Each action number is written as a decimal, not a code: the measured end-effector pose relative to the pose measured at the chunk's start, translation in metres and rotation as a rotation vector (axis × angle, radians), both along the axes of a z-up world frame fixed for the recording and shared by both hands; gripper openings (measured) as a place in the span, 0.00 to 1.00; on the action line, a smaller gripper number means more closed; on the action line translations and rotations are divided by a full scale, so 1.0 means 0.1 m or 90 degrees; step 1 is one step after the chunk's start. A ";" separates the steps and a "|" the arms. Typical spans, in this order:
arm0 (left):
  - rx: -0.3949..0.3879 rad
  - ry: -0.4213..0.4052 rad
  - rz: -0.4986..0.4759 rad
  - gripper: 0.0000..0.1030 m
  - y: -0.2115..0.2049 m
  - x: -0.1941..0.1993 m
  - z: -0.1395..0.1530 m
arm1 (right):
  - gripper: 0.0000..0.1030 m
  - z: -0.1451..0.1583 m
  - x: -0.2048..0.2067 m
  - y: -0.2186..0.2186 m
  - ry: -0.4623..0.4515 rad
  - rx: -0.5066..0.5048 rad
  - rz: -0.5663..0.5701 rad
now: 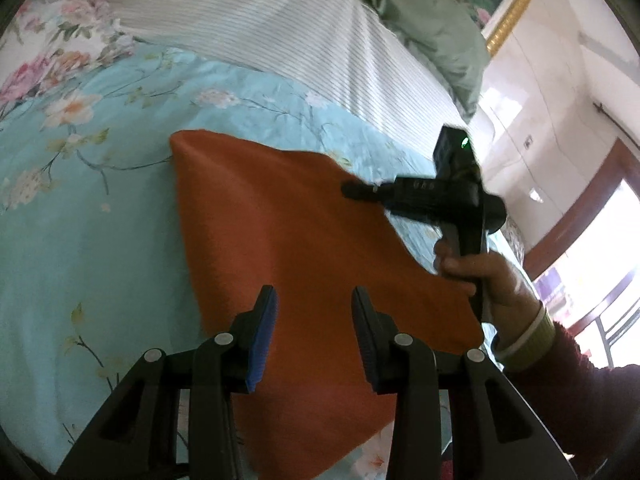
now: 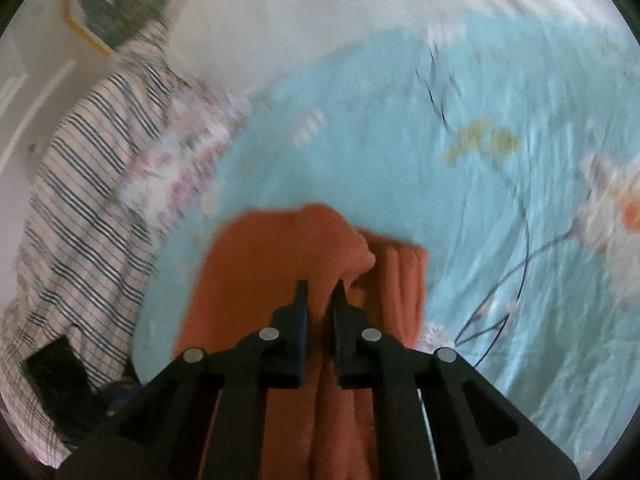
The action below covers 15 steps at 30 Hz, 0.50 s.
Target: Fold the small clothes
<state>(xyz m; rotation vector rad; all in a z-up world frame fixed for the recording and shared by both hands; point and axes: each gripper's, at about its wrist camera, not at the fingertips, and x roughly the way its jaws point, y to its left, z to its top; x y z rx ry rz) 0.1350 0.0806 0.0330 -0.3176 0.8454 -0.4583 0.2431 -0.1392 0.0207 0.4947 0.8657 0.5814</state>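
An orange, soft-napped piece of cloth lies spread on a bed covered by a light blue sheet printed with flowers and thin branches, toward the sheet's near edge. The left gripper hangs above the near part of the cloth with its black jaws spread and nothing between them; one finger carries a blue ribbed pad. The right gripper has its jaws pinching a bunched fold of the orange cloth, which rises in a crumpled ridge ahead of the fingertips (this view is smeared by motion, so finer detail is lost). From the left wrist view, the right gripper reaches over the cloth's right edge, and the person's hand grips its handle, with a dark red sleeve and a ribbed olive cuff behind. At the far side of the bed, a white, finely striped cover adjoins the blue sheet, and a rumpled green fabric lies in the far right corner.
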 end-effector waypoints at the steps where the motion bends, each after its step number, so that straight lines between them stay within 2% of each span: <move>1: 0.003 -0.006 -0.010 0.37 -0.04 0.00 0.02 | 0.10 0.05 -0.06 -0.06 -0.015 0.009 -0.013; 3: 0.007 -0.006 -0.021 0.37 -0.09 0.00 0.00 | 0.10 0.05 -0.13 -0.16 -0.022 0.000 -0.040; 7: 0.037 0.036 -0.021 0.37 -0.23 0.06 -0.22 | 0.10 -0.27 -0.04 -0.15 0.037 -0.036 -0.041; 10: 0.057 0.059 0.001 0.33 -0.25 0.08 -0.42 | 0.11 -0.44 0.01 -0.10 0.054 -0.051 -0.044; 15: 0.020 0.070 0.020 0.33 -0.18 0.08 -0.42 | 0.18 -0.27 -0.06 -0.13 0.050 -0.085 -0.064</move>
